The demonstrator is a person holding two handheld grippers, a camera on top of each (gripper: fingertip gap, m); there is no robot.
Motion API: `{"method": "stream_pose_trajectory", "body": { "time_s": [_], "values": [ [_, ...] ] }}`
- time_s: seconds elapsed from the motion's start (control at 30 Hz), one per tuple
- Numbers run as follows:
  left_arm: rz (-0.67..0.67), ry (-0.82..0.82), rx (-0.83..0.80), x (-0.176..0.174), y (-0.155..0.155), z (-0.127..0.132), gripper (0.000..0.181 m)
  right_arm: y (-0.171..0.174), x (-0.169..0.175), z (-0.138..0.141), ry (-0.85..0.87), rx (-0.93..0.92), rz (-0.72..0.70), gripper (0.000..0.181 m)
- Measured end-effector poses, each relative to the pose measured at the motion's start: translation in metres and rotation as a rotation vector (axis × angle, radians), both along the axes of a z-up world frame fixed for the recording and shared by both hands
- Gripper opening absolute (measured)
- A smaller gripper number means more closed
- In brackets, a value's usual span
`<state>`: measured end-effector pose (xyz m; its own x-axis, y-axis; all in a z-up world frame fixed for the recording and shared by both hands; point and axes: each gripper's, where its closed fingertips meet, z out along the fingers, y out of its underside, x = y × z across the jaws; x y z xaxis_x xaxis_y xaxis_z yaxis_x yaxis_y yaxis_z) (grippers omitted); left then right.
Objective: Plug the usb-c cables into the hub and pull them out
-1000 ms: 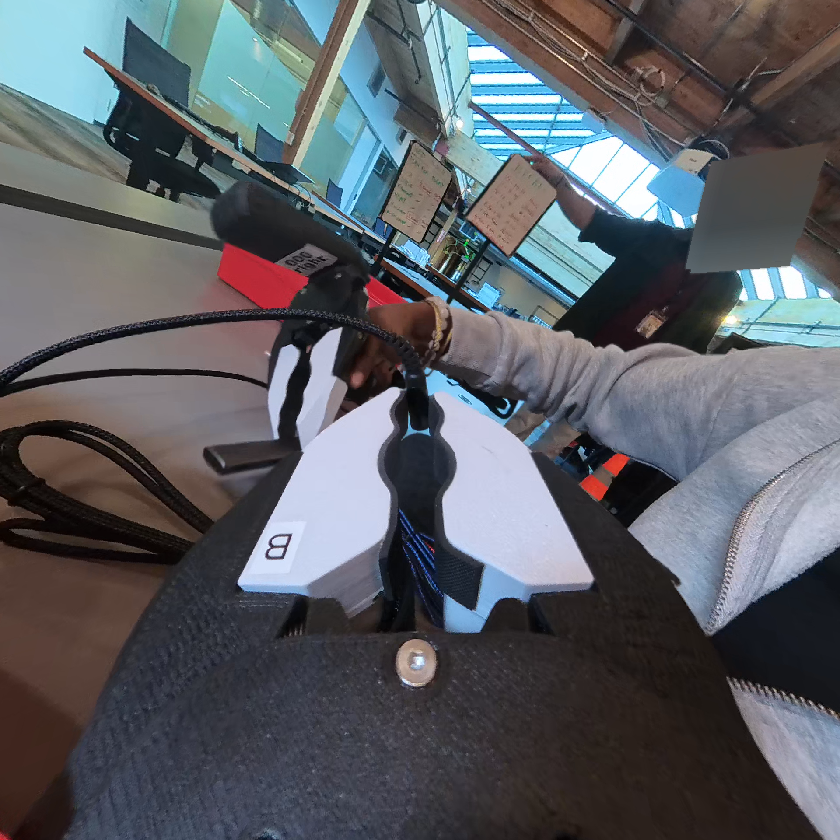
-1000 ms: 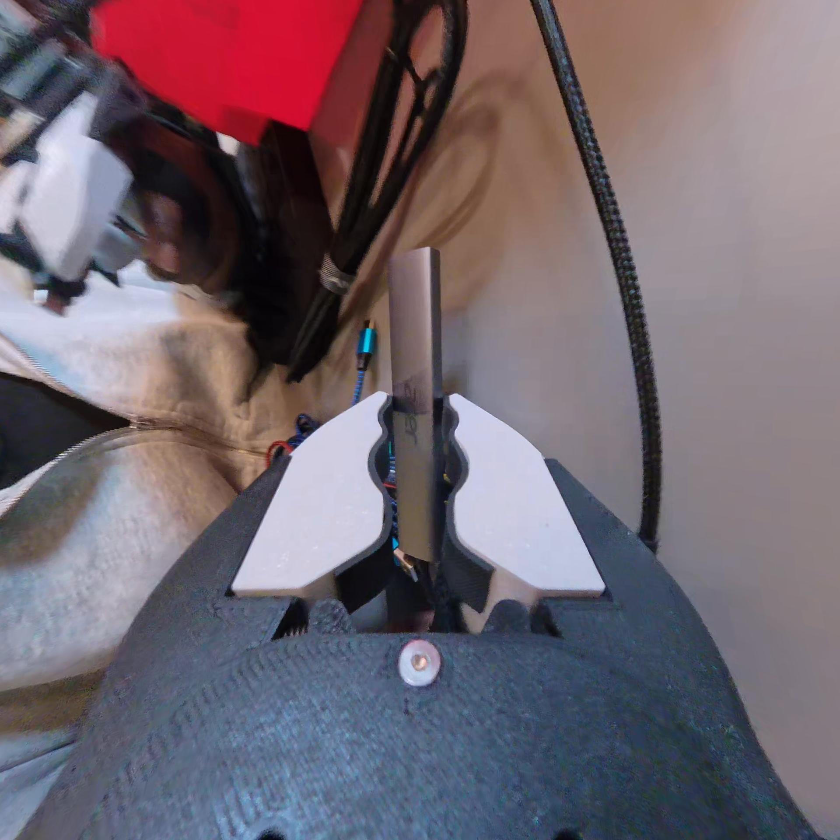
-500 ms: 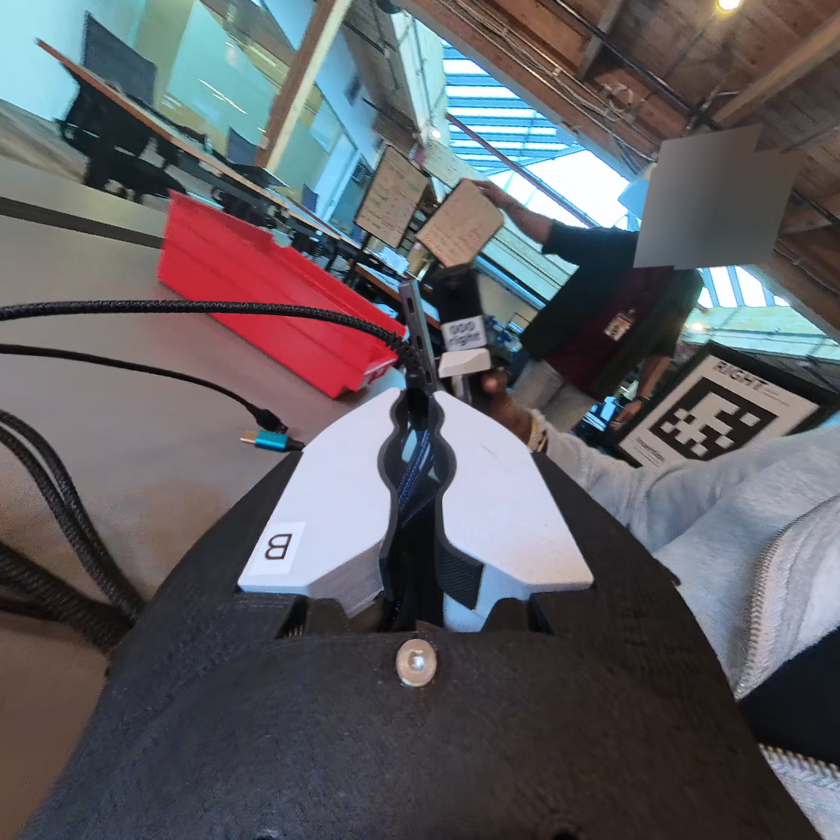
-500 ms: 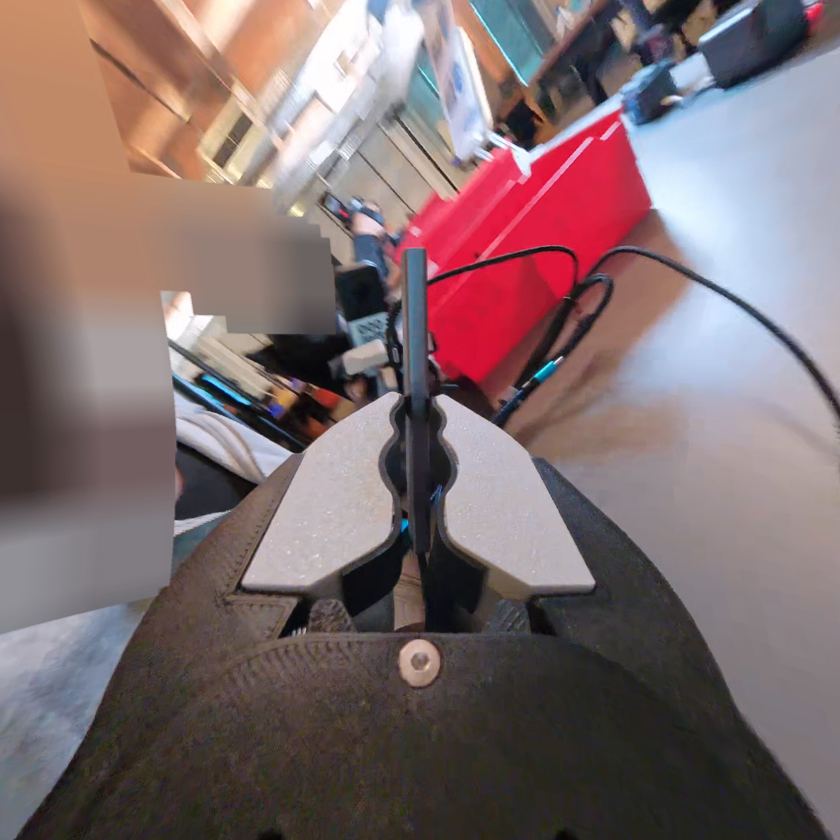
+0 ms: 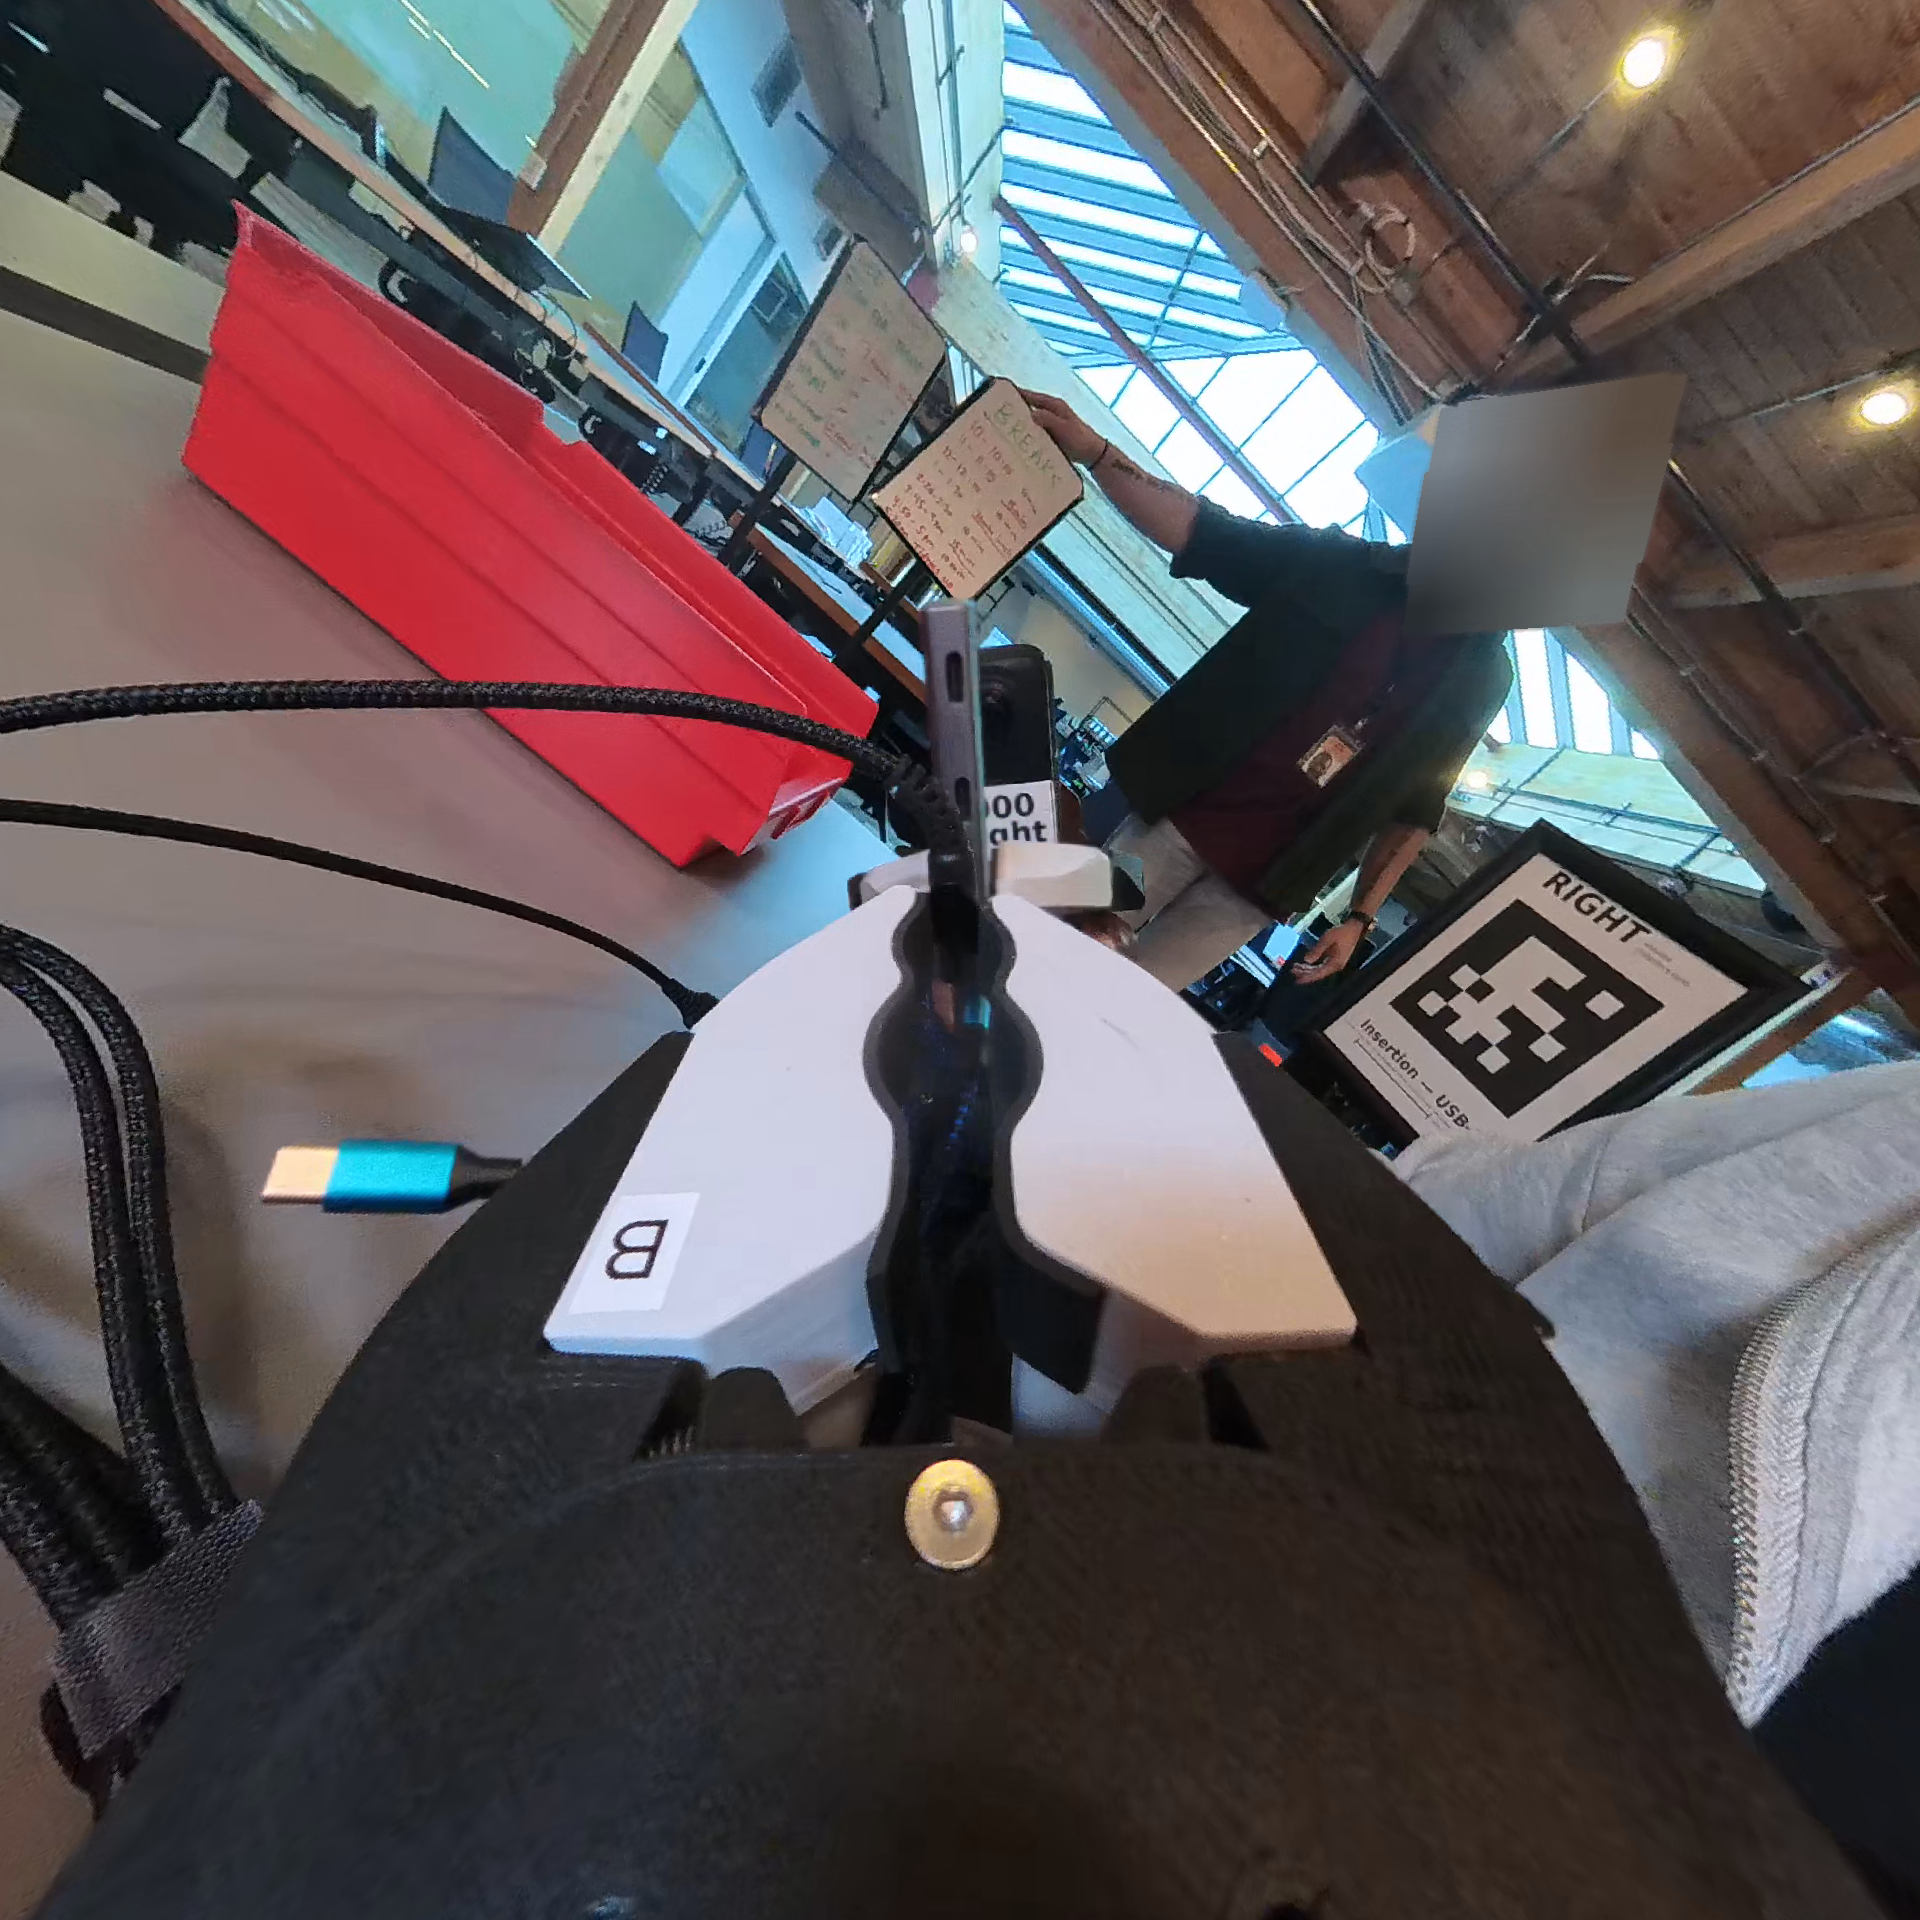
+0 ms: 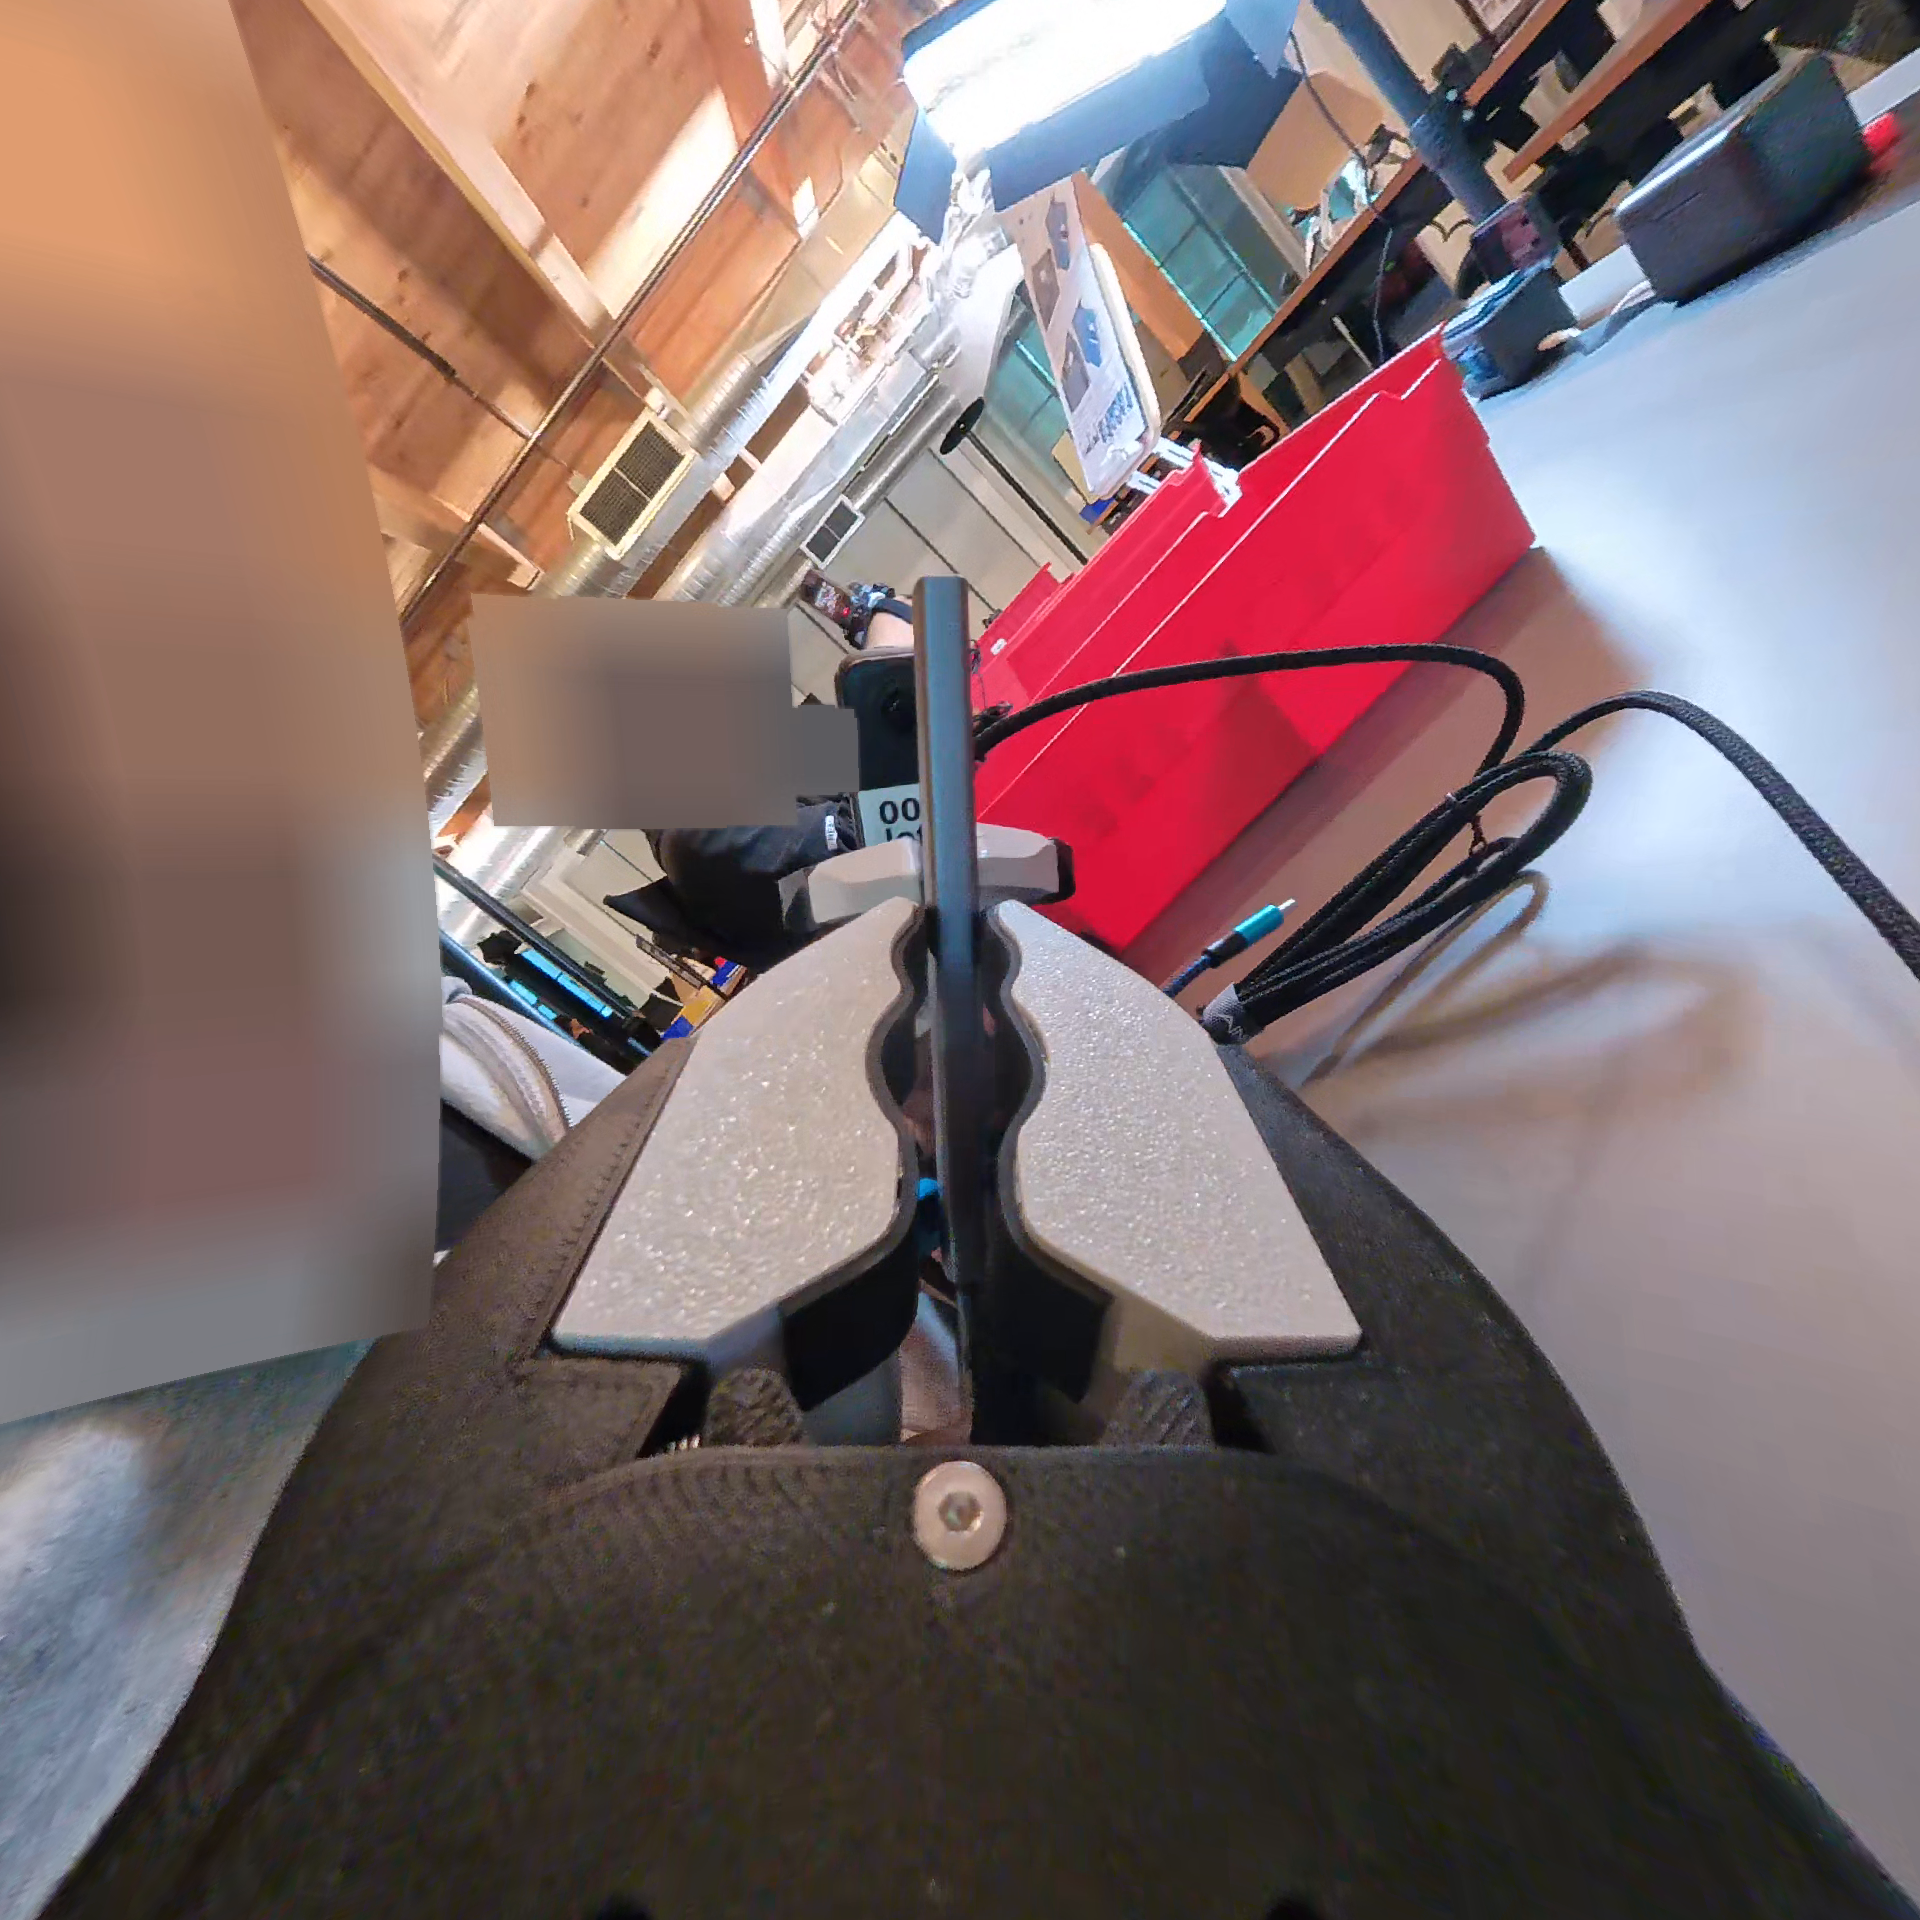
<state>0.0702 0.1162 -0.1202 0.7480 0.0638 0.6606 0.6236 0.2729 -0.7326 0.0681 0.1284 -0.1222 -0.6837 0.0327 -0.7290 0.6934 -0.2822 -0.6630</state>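
Grey hub (image 6: 943, 727), perhaps three cables (image 5: 416, 698).

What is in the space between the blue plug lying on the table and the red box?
In the left wrist view, between the blue plug and the red box lie bare table and two black cables crossing it.

Bare bench (image 5: 312, 997) open between red bin (image 5: 499, 582) and black braided cables (image 5: 114, 1195). Loose blue USB-C plug (image 5: 364, 1176) lying just beside left gripper (image 5: 951, 914). Right gripper (image 6: 948, 914) facing it closely, upright hub (image 6: 943, 748) between. Open bench (image 6: 1714, 1195) right of bundled cables (image 6: 1455, 883); red bin (image 6: 1299, 675) behind.
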Motion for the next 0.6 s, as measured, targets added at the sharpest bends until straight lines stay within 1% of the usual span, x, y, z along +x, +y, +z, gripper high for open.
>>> {"method": "stream_pose_trajectory", "body": {
  "time_s": [0.2,0.43,0.6],
  "values": [
    [0.013,0.015,-0.004,0.000,-0.002,-0.002,0.008,-0.003,-0.003,-0.002,-0.015,-0.001,-0.011,0.009],
    [0.027,0.030,-0.002,0.000,-0.003,-0.001,0.008,-0.008,-0.001,0.002,0.017,-0.004,-0.017,0.009],
    [0.017,0.107,-0.019,0.004,-0.003,0.001,0.008,-0.013,0.005,0.000,0.062,0.051,-0.004,0.009]
  ]
}}
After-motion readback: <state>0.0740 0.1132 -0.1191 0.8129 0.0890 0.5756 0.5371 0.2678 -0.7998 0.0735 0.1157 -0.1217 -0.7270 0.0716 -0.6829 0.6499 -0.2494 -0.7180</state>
